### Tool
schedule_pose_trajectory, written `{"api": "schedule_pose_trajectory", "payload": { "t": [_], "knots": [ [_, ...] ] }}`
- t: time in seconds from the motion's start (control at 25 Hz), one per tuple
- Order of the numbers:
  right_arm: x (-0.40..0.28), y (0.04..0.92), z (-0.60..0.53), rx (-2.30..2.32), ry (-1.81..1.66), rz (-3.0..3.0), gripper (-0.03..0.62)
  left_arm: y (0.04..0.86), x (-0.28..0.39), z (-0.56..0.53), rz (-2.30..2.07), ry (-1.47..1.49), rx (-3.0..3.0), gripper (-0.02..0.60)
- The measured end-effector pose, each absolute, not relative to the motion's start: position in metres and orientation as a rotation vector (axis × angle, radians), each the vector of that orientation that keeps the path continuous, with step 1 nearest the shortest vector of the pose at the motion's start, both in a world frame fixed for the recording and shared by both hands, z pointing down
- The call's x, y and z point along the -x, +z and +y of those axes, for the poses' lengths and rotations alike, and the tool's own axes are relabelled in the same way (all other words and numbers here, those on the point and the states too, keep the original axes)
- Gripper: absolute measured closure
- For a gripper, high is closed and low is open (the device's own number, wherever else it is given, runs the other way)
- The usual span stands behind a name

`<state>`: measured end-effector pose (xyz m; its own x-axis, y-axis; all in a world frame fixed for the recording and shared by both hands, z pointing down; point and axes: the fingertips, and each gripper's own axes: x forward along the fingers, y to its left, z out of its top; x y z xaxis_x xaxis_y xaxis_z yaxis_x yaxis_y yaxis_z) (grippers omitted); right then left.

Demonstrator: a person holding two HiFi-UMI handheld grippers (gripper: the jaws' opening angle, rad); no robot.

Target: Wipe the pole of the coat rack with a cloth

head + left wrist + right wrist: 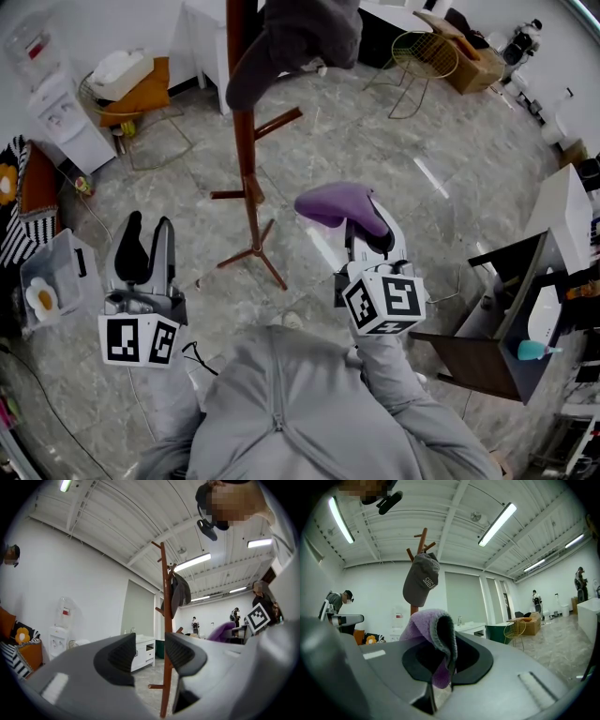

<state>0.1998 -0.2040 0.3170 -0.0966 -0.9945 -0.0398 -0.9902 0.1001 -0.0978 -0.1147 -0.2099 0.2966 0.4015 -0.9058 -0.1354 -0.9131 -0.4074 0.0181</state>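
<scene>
The brown wooden coat rack pole (247, 141) rises from its spread feet on the marble floor, with a grey cap (291, 42) hung near its top. A purple cloth (336, 206) is pinched in my right gripper (361, 230), just right of the pole and apart from it. In the right gripper view the cloth (433, 639) folds over the shut jaws, with the cap (421, 579) behind. My left gripper (145, 246) stands open and empty, left of the rack's feet. In the left gripper view the pole (165, 634) shows through the gap of that gripper (151, 657).
A white water dispenser (66, 117) and a wire chair with an orange cushion (131, 94) stand at the back left. A yellow wire chair (424, 58) is at the back right, a dark desk (525, 309) at the right. People stand far off in the room.
</scene>
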Motion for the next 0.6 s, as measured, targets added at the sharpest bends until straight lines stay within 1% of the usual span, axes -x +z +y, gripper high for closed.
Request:
{"api": "schedule_pose_trajectory", "payload": {
  "t": [0.6],
  "knots": [
    [-0.1956, 0.3171, -0.2056, 2.032, -0.067, 2.282, 0.563, 0.2957, 0.1157, -0.2074, 1.695, 0.190, 2.571, 0.376]
  ]
}}
